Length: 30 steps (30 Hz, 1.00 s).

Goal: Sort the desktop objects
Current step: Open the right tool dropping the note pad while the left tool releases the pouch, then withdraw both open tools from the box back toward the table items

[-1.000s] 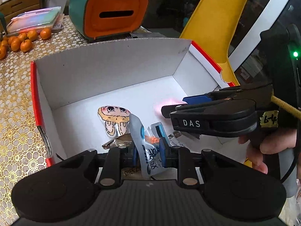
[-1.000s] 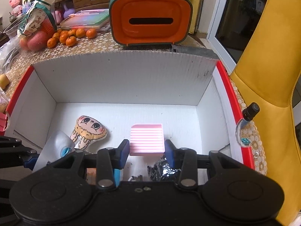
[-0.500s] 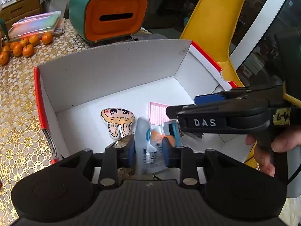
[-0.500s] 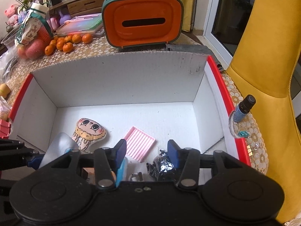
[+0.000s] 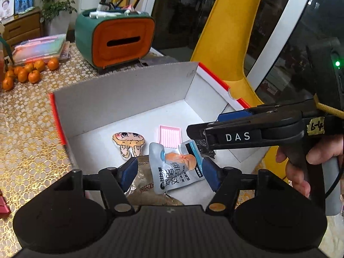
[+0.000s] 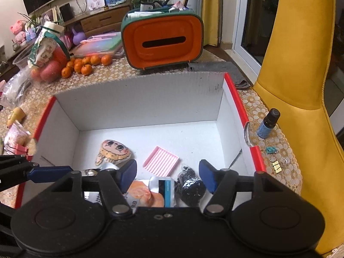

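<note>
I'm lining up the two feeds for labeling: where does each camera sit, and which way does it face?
Left wrist: on the left gripper, facing down into the white box; shows its open fingers, the right gripper and hand.
Right wrist: on the right gripper, looking into the box; the left gripper's finger pokes in.
Shared: pink tray, cartoon sticker, orange case.
</note>
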Each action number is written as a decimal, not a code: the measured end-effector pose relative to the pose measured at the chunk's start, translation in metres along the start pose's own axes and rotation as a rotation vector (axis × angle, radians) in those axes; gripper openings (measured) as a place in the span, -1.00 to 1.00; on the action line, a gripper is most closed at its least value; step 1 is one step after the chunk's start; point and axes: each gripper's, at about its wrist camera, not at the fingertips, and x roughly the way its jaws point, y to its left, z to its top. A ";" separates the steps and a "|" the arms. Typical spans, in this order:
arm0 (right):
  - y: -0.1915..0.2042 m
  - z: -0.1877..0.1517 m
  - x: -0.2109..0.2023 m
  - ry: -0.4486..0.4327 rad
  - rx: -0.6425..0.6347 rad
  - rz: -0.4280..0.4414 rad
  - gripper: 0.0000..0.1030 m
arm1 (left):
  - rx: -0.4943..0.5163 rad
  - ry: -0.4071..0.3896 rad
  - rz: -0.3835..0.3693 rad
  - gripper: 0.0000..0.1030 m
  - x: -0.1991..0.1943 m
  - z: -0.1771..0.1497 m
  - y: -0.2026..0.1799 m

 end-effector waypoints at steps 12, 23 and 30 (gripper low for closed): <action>0.024 -0.017 -0.035 -0.043 -0.020 0.025 0.32 | 0.012 -0.051 0.000 0.26 -0.050 -0.018 0.005; 0.067 -0.030 -0.076 -0.097 -0.079 0.082 0.43 | 0.000 -0.096 0.009 0.26 -0.104 -0.041 0.022; 0.099 -0.040 -0.095 -0.121 -0.099 0.126 0.46 | -0.003 -0.140 0.053 0.26 -0.142 -0.062 0.041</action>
